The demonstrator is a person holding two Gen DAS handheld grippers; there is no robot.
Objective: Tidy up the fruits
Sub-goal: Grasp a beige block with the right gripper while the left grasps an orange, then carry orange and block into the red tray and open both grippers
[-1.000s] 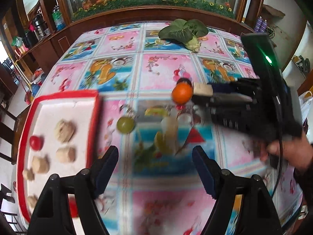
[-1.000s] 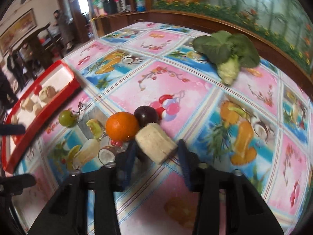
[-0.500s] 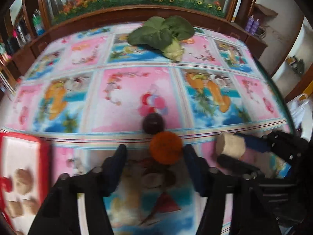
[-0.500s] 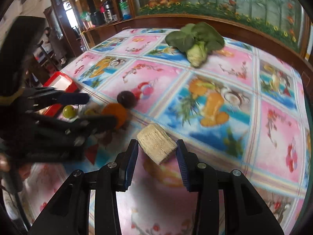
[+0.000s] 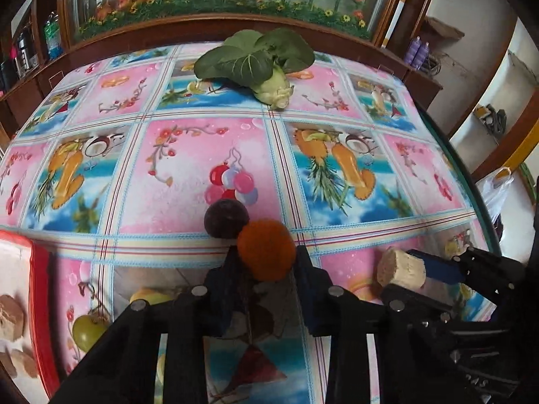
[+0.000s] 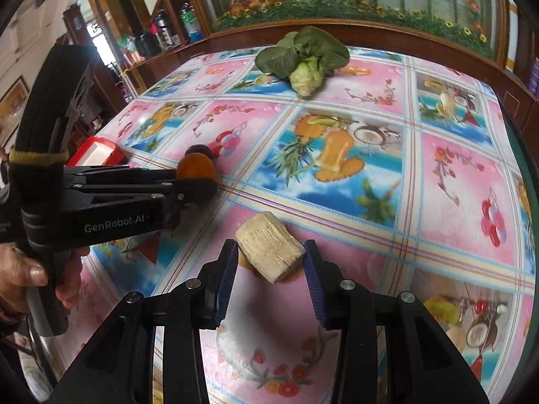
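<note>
Here, your left gripper [image 5: 266, 256] is clamped on the round orange fruit [image 5: 266, 250], a dark purple plum [image 5: 226, 217] touching it at ten o'clock. Your right gripper [image 6: 270, 262] pinches the pale fibrous cane chunk [image 6: 269, 252] above the pink patterned tablecloth [image 6: 465, 202].

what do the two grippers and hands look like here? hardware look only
Both grippers, left gripper and right gripper, are matte black plastic with silver pivot screws and ribbed blue finger pads. The left body reads "GenRobot.AI" in white, with an olive band around it. Bare hand grips its handle.
</note>
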